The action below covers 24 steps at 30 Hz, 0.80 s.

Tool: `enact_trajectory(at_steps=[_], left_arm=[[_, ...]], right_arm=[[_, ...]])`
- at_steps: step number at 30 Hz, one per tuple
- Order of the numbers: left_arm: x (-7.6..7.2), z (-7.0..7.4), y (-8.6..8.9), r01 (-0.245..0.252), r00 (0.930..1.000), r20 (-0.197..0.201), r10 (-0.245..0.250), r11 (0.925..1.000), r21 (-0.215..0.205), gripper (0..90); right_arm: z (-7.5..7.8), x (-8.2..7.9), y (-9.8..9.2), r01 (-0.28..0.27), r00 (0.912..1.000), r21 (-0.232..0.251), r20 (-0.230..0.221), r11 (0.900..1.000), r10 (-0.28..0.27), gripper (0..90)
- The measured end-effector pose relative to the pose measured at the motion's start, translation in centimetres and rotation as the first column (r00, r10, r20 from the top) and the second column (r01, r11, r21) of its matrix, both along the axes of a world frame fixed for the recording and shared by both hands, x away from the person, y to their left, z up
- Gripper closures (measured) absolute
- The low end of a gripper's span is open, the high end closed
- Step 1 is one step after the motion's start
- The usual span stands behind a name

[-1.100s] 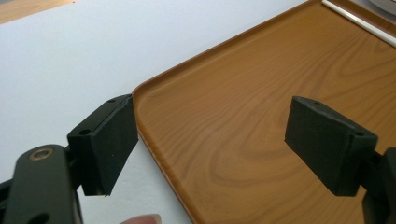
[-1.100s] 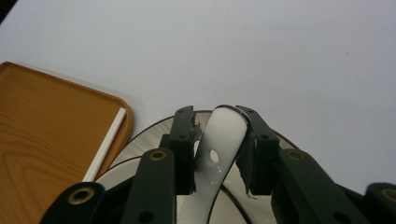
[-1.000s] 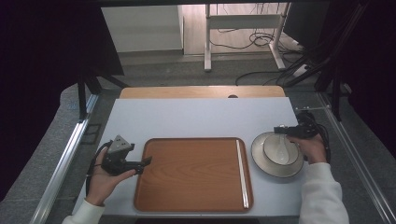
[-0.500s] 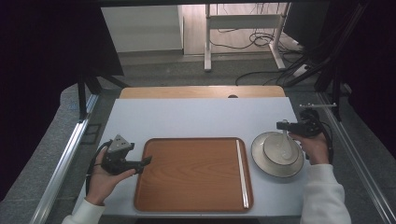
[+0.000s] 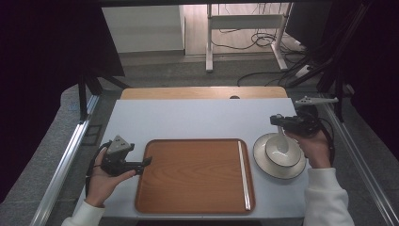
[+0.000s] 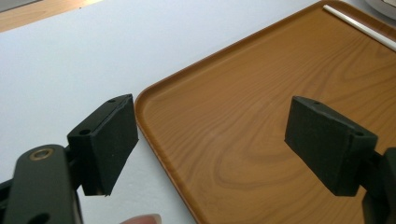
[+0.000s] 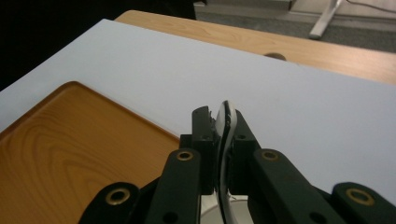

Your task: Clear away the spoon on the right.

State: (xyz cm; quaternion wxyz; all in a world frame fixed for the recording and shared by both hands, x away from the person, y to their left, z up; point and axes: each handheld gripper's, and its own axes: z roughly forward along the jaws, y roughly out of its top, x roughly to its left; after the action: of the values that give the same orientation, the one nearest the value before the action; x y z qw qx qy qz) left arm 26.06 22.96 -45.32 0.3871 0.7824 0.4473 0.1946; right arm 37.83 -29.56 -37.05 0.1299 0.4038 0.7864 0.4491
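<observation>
Right of the wooden tray (image 5: 195,174), above the stacked plates (image 5: 279,156), the right gripper (image 5: 281,121) clamped a white spoon (image 7: 225,140) by its handle end; its long axis hung downward. Left gripper (image 6: 212,140) jaws stood apart, empty.

Even, soft light falls from above on the white table (image 5: 197,117), which reads bright and flat, with only faint shadows under things near its right edge. The room beyond the table's left and right edges sinks into near black. The wooden tray (image 6: 261,121) carries a mild sheen along its rim. In both gripper views the near black jaws are soft and out of focus, and the far table edge blurs slightly.
</observation>
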Motion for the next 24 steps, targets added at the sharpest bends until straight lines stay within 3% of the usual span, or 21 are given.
enact_trajectory(at_steps=[6, 9, 11, 13, 15, 17, 20, 24], left_arm=[[0.0, 0.0, 0.0, 0.002, 1.0, 0.001, -0.002, 1.0, 0.001, 16.6], [0.0, 0.0, 0.0, 0.001, 1.0, 0.001, -0.001, 1.0, 0.001, 16.7], [0.0, 0.1, 0.0, 0.002, 1.0, 0.002, -0.002, 1.0, 0.002, 16.7], [-0.1, 0.1, 0.0, 0.005, 1.0, 0.001, -0.005, 1.0, 0.003, 16.7], [-0.1, 0.1, -0.1, 0.005, 1.0, 0.001, -0.005, 1.0, 0.003, 16.7], [0.0, 0.1, -0.1, 0.006, 1.0, 0.001, -0.006, 1.0, 0.001, 16.7], [0.1, 0.2, -0.1, 0.009, 1.0, 0.003, -0.009, 1.0, 0.002, 16.7], [0.3, 0.0, -0.3, 0.016, 0.9999, -0.002, -0.016, 0.9999, 0.005, 16.7]], right_arm=[[0.6, -0.9, 2.4, -0.078, 0.9968, -0.015, 0.017, 0.997, 0.078, 85.5], [0.7, -1.5, 4.4, -0.145, 0.9891, -0.034, 0.019, 0.989, 0.146, 85.4], [0.6, -1.6, 4.9, -0.161, 0.9867, -0.037, 0.017, 0.986, 0.162, 85.4], [0.3, -1.9, 6.3, -0.218, 0.976, -0.023, -0.006, 0.976, 0.218, 85.5], [0.2, -2.0, 6.8, -0.233, 0.9724, -0.024, -0.014, 0.972, 0.233, 85.4], [-0.6, -2.3, 8.4, -0.276, 0.9608, -0.051, -0.04, 0.96, 0.274, 85.4], [-1.1, -2.5, 9.5, -0.298, 0.9538, -0.07, -0.057, 0.952, 0.295, 85.4], [-2.5, -2.9, 11.5, -0.341, 0.9382, -0.104, -0.103, 0.934, 0.331, 85.4]])
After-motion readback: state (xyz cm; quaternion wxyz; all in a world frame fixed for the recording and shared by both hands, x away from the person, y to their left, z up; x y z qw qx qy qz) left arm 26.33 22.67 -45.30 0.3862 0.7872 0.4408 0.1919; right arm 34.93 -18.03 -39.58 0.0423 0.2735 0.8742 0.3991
